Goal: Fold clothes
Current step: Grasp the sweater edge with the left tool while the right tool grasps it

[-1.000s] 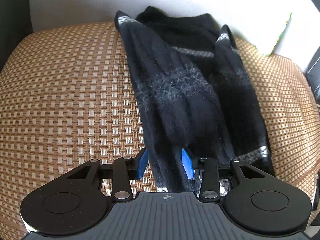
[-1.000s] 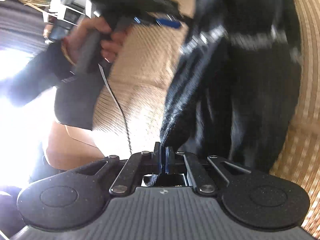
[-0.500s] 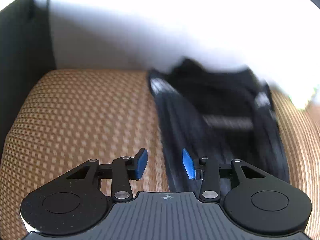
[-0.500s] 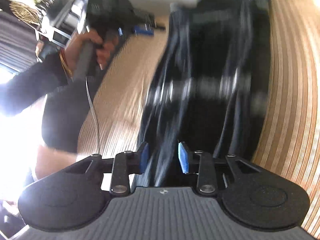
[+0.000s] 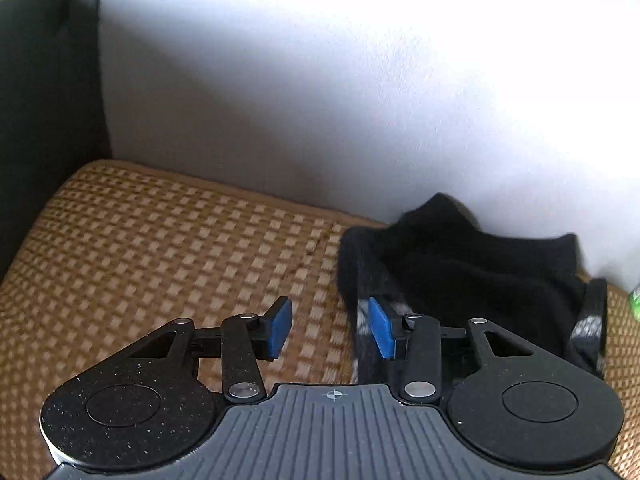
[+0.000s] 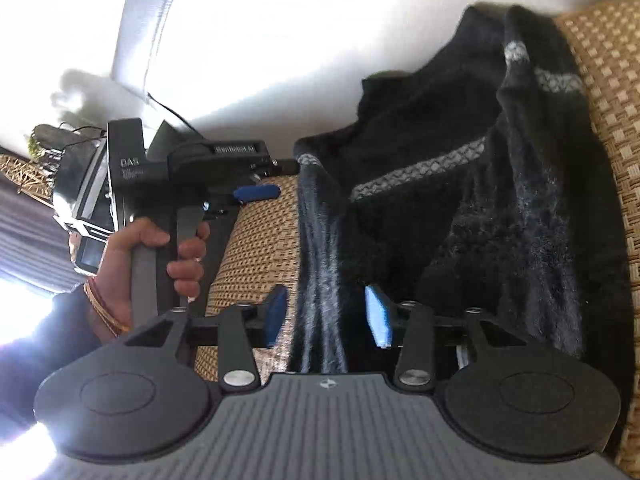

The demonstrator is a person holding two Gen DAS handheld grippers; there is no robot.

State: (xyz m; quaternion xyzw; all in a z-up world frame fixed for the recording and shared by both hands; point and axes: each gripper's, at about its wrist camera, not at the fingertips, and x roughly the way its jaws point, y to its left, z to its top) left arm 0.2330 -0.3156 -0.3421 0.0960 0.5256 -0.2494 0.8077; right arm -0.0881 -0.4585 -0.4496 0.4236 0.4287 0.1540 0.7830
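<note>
Black sweater [image 6: 460, 200] — grey-banded; rumpled

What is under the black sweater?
The black sweater lies on a brown woven mat. The mat shows on both sides of it. Whatever is directly beneath the sweater is covered.

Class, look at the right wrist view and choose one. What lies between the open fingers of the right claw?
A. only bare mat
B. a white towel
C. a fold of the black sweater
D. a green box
C: a fold of the black sweater runs between the blue pads of the right claw, which stand apart and do not pinch it.
</note>
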